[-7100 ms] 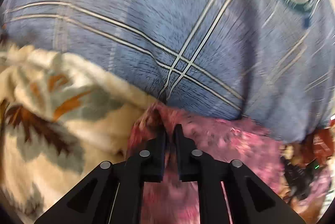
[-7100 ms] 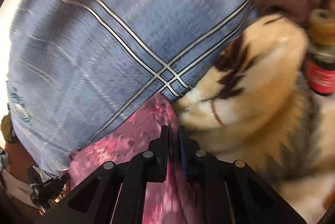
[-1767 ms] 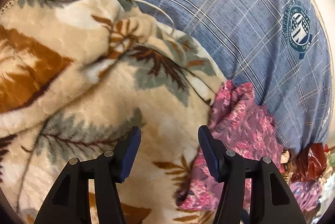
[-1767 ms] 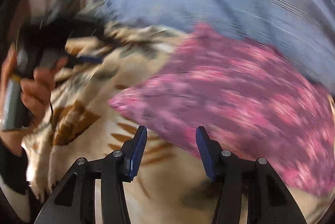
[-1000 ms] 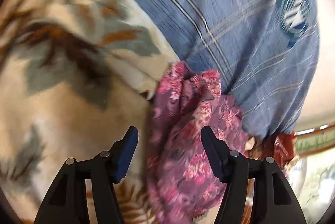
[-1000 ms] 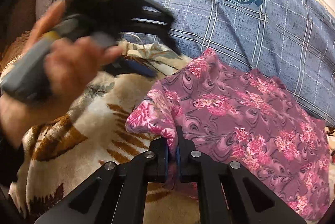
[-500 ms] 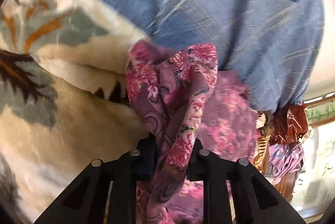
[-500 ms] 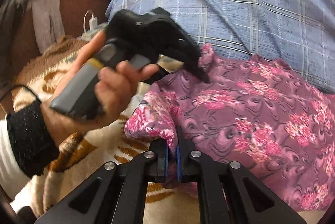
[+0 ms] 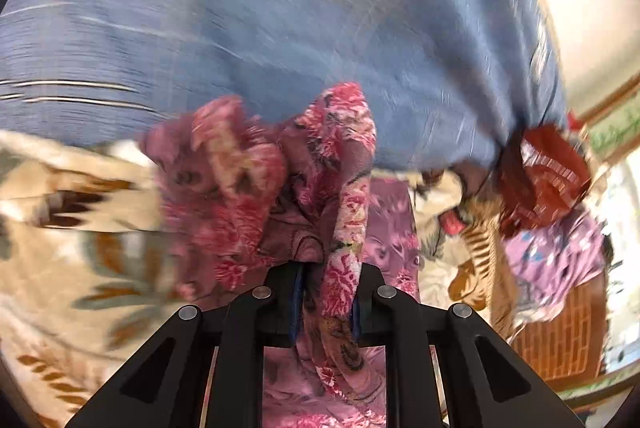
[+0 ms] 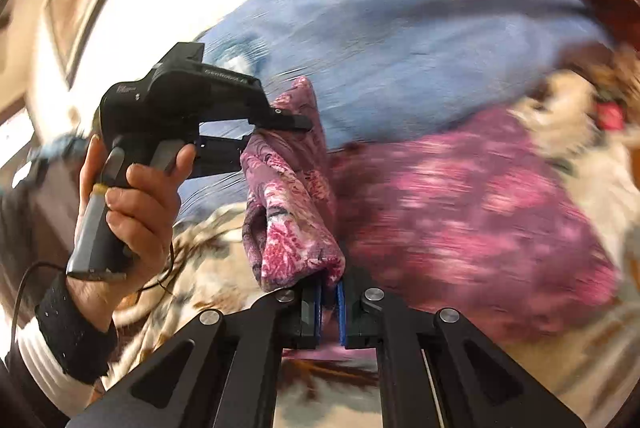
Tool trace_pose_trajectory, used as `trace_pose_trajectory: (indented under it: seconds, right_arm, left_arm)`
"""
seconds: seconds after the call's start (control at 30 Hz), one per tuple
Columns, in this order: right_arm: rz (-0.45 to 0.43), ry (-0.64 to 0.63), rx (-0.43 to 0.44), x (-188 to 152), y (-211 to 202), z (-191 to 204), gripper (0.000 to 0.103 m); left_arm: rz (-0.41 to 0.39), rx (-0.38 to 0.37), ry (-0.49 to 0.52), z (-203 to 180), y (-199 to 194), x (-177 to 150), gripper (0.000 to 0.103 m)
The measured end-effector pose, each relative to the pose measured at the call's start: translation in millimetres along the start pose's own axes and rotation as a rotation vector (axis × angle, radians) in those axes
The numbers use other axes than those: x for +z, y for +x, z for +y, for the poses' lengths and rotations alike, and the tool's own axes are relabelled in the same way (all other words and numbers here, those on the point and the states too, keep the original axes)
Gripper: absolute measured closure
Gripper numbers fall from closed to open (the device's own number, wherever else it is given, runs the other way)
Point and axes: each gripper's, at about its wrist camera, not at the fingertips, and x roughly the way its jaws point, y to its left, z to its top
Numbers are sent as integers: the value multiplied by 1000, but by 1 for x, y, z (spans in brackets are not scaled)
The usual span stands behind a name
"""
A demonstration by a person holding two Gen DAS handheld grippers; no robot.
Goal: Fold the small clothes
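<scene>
Both tongs are clenched on the same garment, a small pink floral cloth (image 9: pixel 340 164). The left tongs (image 9: pixel 326 302) have just been closing, and a bunched ridge of that cloth now stands up between their pads, squeezed from both sides. The right tongs (image 10: pixel 329 304) grip a thick rolled edge of it, their blue pads nearly together with the cloth caught between.

From the right side I can see the person's left hand (image 10: pixel 132 212) wrapped round the grey handle of the left tongs, whose black fingers bite into the upper end of the same gathered edge. So the two grips sit at either end of one raised border, and that border hangs in the air between them. The rest of the garment trails away to the right, lying on the cream leaf-patterned blanket (image 9: pixel 72 228), just in front of a big blue checked cushion (image 9: pixel 280 8). Most of that trailing part is smeared by motion, so I cannot tell how flat it lies.

As for progress, I would say the fold is barely begun. The cloth looks crumpled rather than creased, with no neat layers showing anywhere. What is left seems to be nearly everything: spreading it out, laying one half over the other, and smoothing it down.
</scene>
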Motion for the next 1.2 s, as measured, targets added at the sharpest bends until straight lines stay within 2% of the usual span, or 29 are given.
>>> trace_pose_trajectory:
  seconds: [0.07, 0.17, 0.23, 0.33, 0.43, 0.47, 0.5, 0.57, 0.63, 0.8, 0.87, 0.93, 0.97, 1.0, 1.07, 1.1, 1.2]
  right_arm:
    - [9, 77, -31, -3, -4, -30, 98]
    - [58, 211, -38, -18, -1, -73, 98]
    - [83, 249, -34, -25, 2, -86, 92]
    - [107, 286, 1, -30, 4, -96, 85]
    - [92, 325, 53, -26, -3, -105, 73]
    - [76, 332, 65, -24, -5, -107, 67]
    - [51, 337, 76, -22, -8, -108, 59]
    - [31, 335, 77, -20, -9, -110, 50]
    - [35, 340, 86, -14, -6, -111, 49]
    - [40, 308, 60, -9, 2, -105, 48]
    - [47, 294, 64, -8, 9, -105, 48]
    - [37, 268, 65, -8, 13, -102, 49]
    - [32, 251, 58, -11, 13, -99, 53]
    - [33, 232, 36, -13, 11, -97, 66]
    - [49, 212, 39, -14, 13, -96, 93]
    - [56, 213, 41, -15, 12, -95, 93]
    - [14, 239, 78, -7, -3, -97, 94]
  left_arm:
    - [58, 46, 14, -19, 41, 8, 86]
    - [139, 163, 26, -35, 99, 9, 85]
    - [174, 245, 33, -42, 125, 12, 84]
    - [190, 277, 54, -54, 124, 20, 81]
    - [184, 229, 62, -71, 99, 33, 73]
    - [166, 216, 64, -77, 89, 39, 65]
    - [142, 218, 71, -83, 78, 43, 46]
    - [96, 267, 94, -92, 68, 47, 28]
    - [103, 330, 126, -102, 76, 46, 28]
    - [254, 433, 136, -105, 135, 29, 34]
    - [284, 464, 148, -112, 158, 24, 35]
    - [278, 519, 180, -112, 171, 21, 35]
    - [270, 555, 200, -115, 176, 19, 43]
    - [263, 579, 212, -117, 178, 18, 62]
    - [246, 596, 217, -118, 177, 15, 81]
    - [226, 581, 198, -118, 172, 13, 88]
    - [151, 512, 178, -134, 150, 9, 90]
